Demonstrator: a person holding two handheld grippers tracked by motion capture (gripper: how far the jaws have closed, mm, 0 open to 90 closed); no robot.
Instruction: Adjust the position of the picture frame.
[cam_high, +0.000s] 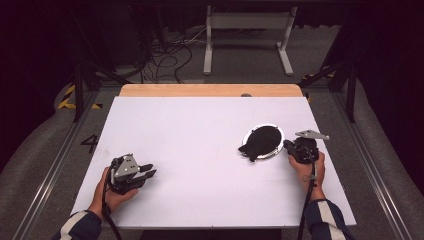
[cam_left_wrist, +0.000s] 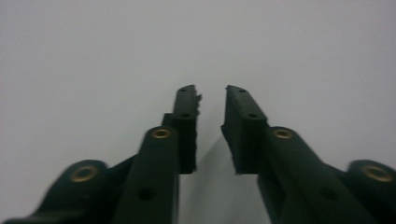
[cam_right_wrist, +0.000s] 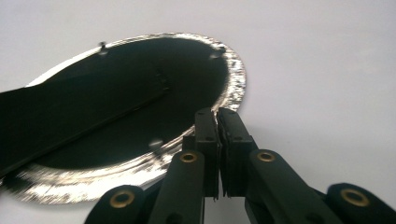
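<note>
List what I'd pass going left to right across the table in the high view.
Left hand → left gripper → bare white table → round silver-rimmed black disc → right gripper at the disc's rim → right hand.

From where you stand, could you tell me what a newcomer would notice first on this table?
First, the round silver-rimmed disc with a black tabbed face, right of centre on the white table. The right gripper is shut with its tips at the disc's shiny rim. The left gripper lies apart on bare table at near left, jaws nearly together around nothing.
</note>
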